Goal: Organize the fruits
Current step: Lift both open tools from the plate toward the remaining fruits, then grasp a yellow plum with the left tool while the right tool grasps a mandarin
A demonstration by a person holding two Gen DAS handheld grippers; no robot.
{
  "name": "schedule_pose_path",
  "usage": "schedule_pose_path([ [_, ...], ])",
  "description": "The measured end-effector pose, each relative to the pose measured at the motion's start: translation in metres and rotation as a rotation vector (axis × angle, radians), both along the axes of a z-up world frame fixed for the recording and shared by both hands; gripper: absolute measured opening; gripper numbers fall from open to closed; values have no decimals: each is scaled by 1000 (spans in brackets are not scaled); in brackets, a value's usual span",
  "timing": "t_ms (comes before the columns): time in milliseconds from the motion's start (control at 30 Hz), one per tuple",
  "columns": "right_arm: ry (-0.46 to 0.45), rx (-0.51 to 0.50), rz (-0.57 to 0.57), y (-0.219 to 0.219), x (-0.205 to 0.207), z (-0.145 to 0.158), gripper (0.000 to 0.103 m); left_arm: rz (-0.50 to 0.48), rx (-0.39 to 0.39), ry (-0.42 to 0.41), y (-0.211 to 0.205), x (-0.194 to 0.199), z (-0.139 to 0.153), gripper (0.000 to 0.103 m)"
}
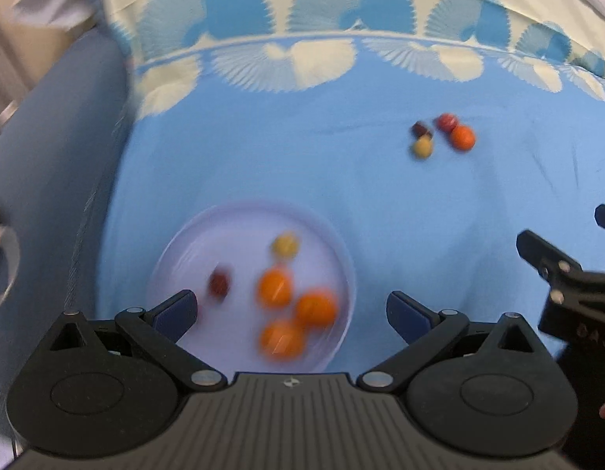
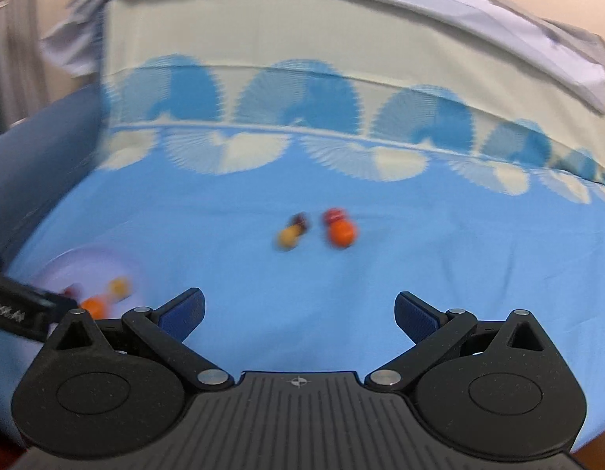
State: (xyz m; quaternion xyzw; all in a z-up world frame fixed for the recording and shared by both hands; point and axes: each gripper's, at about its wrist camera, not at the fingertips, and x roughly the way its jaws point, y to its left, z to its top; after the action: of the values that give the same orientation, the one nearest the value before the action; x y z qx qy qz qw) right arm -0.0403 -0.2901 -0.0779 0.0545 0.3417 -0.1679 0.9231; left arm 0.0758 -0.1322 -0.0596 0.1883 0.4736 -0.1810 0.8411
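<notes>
A pale round plate (image 1: 185, 243) lies on the blue cloth and holds three oranges (image 1: 316, 307), a yellow fruit (image 1: 285, 244) and a dark red fruit (image 1: 219, 285). My left gripper (image 1: 290, 311) hovers open just above the plate's near side, nothing between its fingers. Farther right on the cloth sits a small cluster: an orange (image 1: 462, 138), a red fruit (image 1: 446, 121), a dark fruit (image 1: 420, 130) and a yellow fruit (image 1: 422, 148). In the right wrist view that cluster (image 2: 339, 233) lies ahead of my open, empty right gripper (image 2: 300, 313). The plate (image 2: 63, 264) shows at its left.
The blue cloth (image 1: 341, 203) with a cream scalloped border covers the surface. A dark blue padded edge (image 1: 55, 137) runs along the left. Grey fabric (image 2: 459, 19) is heaped at the back. My right gripper's body (image 1: 565, 286) shows at the right edge of the left wrist view.
</notes>
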Motion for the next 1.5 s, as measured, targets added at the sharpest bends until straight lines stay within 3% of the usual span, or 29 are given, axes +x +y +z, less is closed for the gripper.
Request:
schedule_pose_path([
  [133, -18, -29, -75, -51, 42, -27, 102, -98, 15, -23, -64, 39, -29, 103],
  [333, 12, 44, -68, -116, 108, -77, 102, -233, 26, -32, -141, 89, -91, 103],
  [467, 53, 56, 82, -136, 147, -116, 102, -278, 57, 8, -167, 117, -128, 103],
  [567, 54, -12, 153, -142, 157, -136, 101, -327, -14, 4, -173, 128, -134, 103],
  [667, -6, 15, 153, -153, 148, -136, 77, -383, -37, -30, -180, 132, -135, 103],
  [733, -22, 18, 156, -157, 146, -135, 68, -413, -55, -40, -186, 133, -135, 101],
  [767, -26, 20, 164, -158, 145, -136, 62, -427, -69, -42, -188, 132, -134, 94],
  [833, -35, 11, 190, -154, 143, -136, 43, -472, -100, -10, -194, 128, -133, 64],
  [867, -35, 10, 209, -153, 144, -133, 35, -484, -131, 14, -194, 125, -131, 36],
  [900, -25, -8, 206, -149, 145, -131, 35, -485, -143, 22, -195, 123, -128, 27],
  [1133, -8, 41, 10, -152, 111, -96, 35, -354, -137, 59, -157, 107, -97, 27],
  [1267, -3, 134, 9, -119, 53, -68, 35, -278, -113, 106, -111, 82, -65, 27],
  [1500, -5, 221, 58, -43, -30, -13, 35, -216, -131, 103, -39, 21, -12, 27],
])
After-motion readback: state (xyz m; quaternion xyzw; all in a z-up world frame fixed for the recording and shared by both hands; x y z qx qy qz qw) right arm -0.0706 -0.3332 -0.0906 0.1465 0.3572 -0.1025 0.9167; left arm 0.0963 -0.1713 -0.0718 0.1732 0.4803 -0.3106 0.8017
